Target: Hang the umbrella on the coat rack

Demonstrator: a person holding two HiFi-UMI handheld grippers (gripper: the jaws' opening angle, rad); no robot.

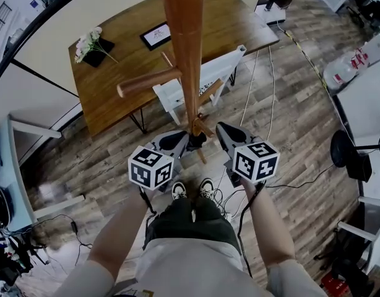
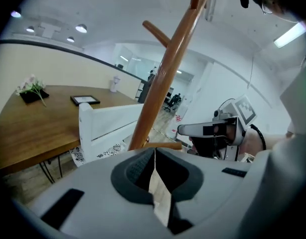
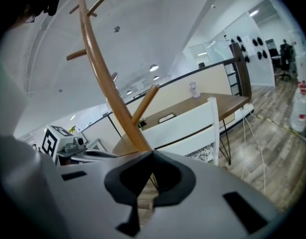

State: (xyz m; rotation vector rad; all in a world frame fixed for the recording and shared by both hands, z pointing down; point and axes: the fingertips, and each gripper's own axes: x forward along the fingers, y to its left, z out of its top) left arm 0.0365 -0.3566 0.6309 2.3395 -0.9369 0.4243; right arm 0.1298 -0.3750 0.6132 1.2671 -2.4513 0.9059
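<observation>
No umbrella shows in any view. The wooden coat rack point(image 1: 185, 42) rises straight in front of me, with a peg point(image 1: 150, 82) sticking out to the left. My left gripper point(image 1: 179, 141) is shut and empty, just left of the rack's foot. On the other side of the pole, my right gripper point(image 1: 229, 135) is also shut with nothing in it. In the left gripper view the closed gripper point(image 2: 154, 154) points at the pole point(image 2: 165, 78), with the right gripper point(image 2: 193, 129) beyond. In the right gripper view the pole point(image 3: 105, 83) stands ahead of the closed gripper point(image 3: 152, 157).
A brown wooden table point(image 1: 116, 54) stands behind the rack, bearing flowers point(image 1: 88, 42) and a framed picture point(image 1: 156, 34). A white chair point(image 1: 208, 73) is tucked against it. Cables point(image 1: 264, 104) trail over the wood floor, and a black round stand base point(image 1: 345, 150) sits at the right.
</observation>
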